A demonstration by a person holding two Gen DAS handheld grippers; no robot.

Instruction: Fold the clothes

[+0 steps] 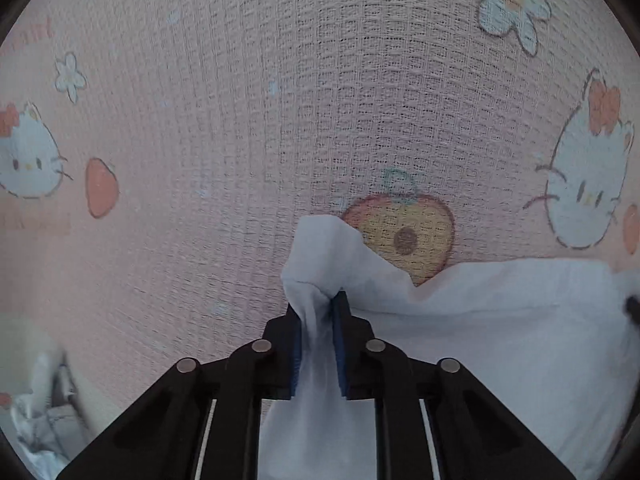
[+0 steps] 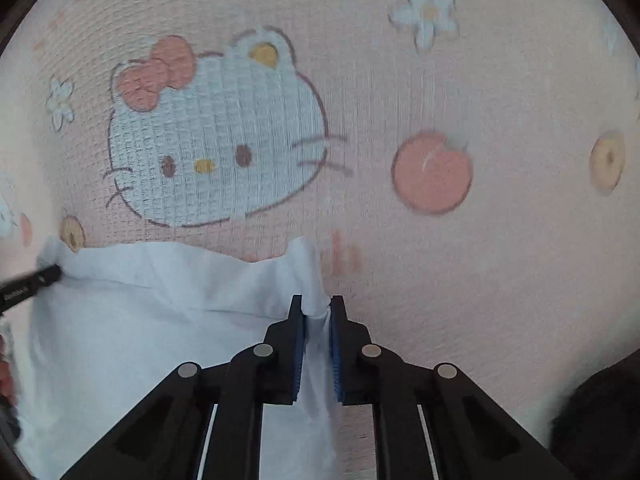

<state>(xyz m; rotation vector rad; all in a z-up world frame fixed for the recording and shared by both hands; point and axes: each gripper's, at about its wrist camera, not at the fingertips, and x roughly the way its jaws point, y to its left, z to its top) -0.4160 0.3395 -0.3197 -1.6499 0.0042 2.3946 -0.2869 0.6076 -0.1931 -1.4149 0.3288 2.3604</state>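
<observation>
Cloth fills the lower part of both wrist views: a pale, white garment [image 1: 500, 320] is stretched between two black claws over a pink waffle-textured blanket [image 1: 200, 140] printed with cartoon cat faces, small flowers and round fruit. The left claw [image 1: 316, 312] is clenched on a bunched corner of the garment, the fabric pinched between its blue pads [image 1: 340, 344] and rising in a loose peak just past the fingertips, in front of a printed yellow-and-orange fruit [image 1: 404, 232]. From there the garment's upper edge runs off to the right side of the left wrist view. In the right wrist view, the right claw [image 2: 316, 312] grips the garment's opposite corner in the same way, cloth squeezed between its pads and hanging down through the fingers; the garment spreads from it to the left edge of the view, where the tip of the other claw shows holding the far corner. A large cat face with a red bow [image 2: 216, 136] lies on the blanket directly beyond the garment's edge, with a red fruit [image 2: 432, 172] to its right.
</observation>
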